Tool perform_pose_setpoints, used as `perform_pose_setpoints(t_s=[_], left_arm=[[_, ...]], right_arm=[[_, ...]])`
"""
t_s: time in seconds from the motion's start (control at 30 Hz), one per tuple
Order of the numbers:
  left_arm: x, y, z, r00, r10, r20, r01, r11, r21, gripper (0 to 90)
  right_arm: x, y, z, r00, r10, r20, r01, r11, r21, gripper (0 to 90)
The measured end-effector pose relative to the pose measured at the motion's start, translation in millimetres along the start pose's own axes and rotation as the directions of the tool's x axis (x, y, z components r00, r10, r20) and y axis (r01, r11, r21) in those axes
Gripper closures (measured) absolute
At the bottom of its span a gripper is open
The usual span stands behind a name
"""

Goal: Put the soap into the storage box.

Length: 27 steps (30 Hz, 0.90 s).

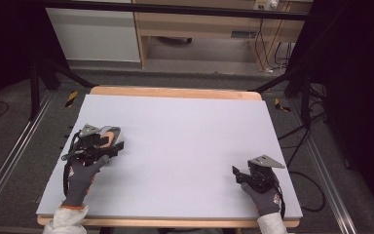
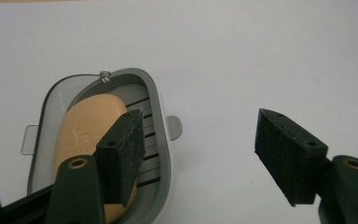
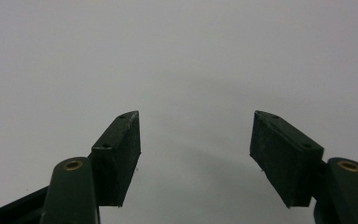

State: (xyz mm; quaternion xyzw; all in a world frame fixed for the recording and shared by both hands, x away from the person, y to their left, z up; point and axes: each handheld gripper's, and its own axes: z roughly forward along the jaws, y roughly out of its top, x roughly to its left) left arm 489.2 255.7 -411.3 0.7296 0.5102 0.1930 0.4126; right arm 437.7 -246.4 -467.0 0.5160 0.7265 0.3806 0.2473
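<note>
From the high view, a pale lavender-white table (image 1: 185, 146) with a light wooden edge stands on a grey floor, ringed by black frame bars and metal rails; a wooden bench and trailing cables sit behind it. Near the table's left edge lies a grey soap dish (image 1: 111, 132) holding a tan bar of soap (image 1: 108, 131). The left gripper (image 1: 113, 146) reaches over the dish from the near side, held in a grey-gloved hand with a white sleeve, its grey plate on top. The right gripper (image 1: 235, 174) rests low near the right front corner, well apart from the dish, jaws pointing toward the table's middle.

In the left gripper view, the soap dish (image 2: 161, 121) has a slotted floor, small side tabs and a thin wire at its far rim. The bar of soap (image 2: 86, 130) lies inside. The left gripper (image 2: 198, 154) stands open: one jaw hangs over the soap inside the dish, the other over bare table outside the rim, so the dish wall lies between them, unpressed.

In the right gripper view, the right gripper (image 3: 196, 154) is spread open over plain table, holding nothing.
</note>
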Motion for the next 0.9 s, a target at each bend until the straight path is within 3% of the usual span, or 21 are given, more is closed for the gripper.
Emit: perform_pose_setpoints(t_s=[0.4, 0.53, 0.9], left_arm=[[-22.9, -17.4, -1.9, 0.9976, 0.051, 0.048, -0.050, 0.9987, -0.011, 33.8], [-31.0, -27.5, -0.1, 0.9962, 0.074, 0.046, -0.073, 0.9973, -0.010, 36.1], [-40.5, -51.3, -2.9, 0.9931, 0.100, 0.060, -0.101, 0.9949, 0.006, 38.5]], right_arm=[[-4.4, -0.8, -1.3, 0.9997, 0.023, 0.008, -0.023, 0.9997, -0.003, 33.2], [-6.4, -1.7, -0.3, 0.9994, 0.031, 0.015, -0.031, 0.9995, 0.005, 33.1], [-19.1, -7.0, 1.1, 0.9985, 0.040, 0.037, -0.041, 0.9989, 0.025, 35.2]])
